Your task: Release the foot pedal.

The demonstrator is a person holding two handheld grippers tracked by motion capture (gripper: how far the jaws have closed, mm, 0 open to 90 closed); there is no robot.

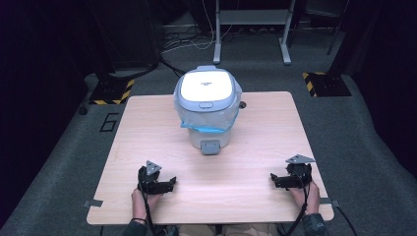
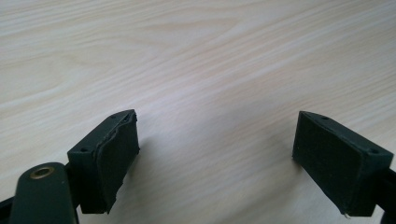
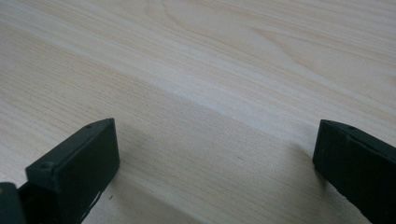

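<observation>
A small white pedal bin (image 1: 208, 105) with a grey-rimmed lid and a blue bag liner stands at the far middle of the wooden table (image 1: 147, 123). Its grey pedal faces me. My left gripper (image 1: 169, 183) rests near the front left of the table, held by a hand, jaws wide apart over bare wood (image 2: 215, 140). My right gripper (image 1: 273, 179) rests near the front right, also held by a hand, jaws wide apart with nothing between them (image 3: 215, 154). Both point inward, well short of the bin.
A metal desk frame (image 1: 251, 29) and cables stand on the grey carpet beyond the table. Yellow-black striped floor plates (image 1: 113, 91) (image 1: 325, 83) lie at either far corner. Bare wood lies between the grippers and the bin.
</observation>
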